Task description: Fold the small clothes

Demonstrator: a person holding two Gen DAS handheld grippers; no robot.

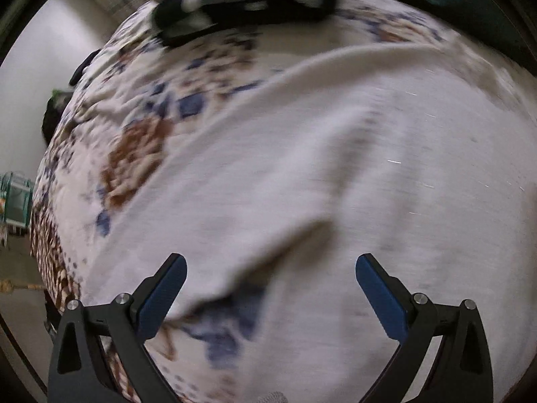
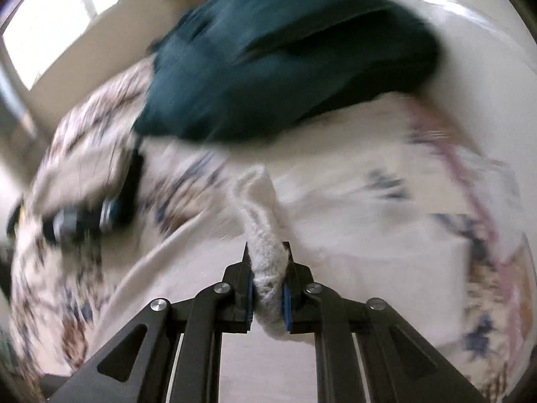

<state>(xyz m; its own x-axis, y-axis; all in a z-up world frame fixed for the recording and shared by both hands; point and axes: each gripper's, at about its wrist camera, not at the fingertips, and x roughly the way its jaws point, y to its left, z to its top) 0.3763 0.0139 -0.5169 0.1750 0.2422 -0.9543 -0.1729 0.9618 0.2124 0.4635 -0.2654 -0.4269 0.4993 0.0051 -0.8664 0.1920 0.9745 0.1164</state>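
Note:
A cream-white garment lies spread over a patterned bedspread. My left gripper is open above it, blue pads wide apart, with a raised fold of the cloth between them. My right gripper is shut on a bunched edge of the white garment, which rises between the fingers. The view is motion-blurred.
A dark teal garment lies at the far side of the bed. A black and grey object sits near the far edge; it also shows in the right wrist view. The bed edge and floor are to the left.

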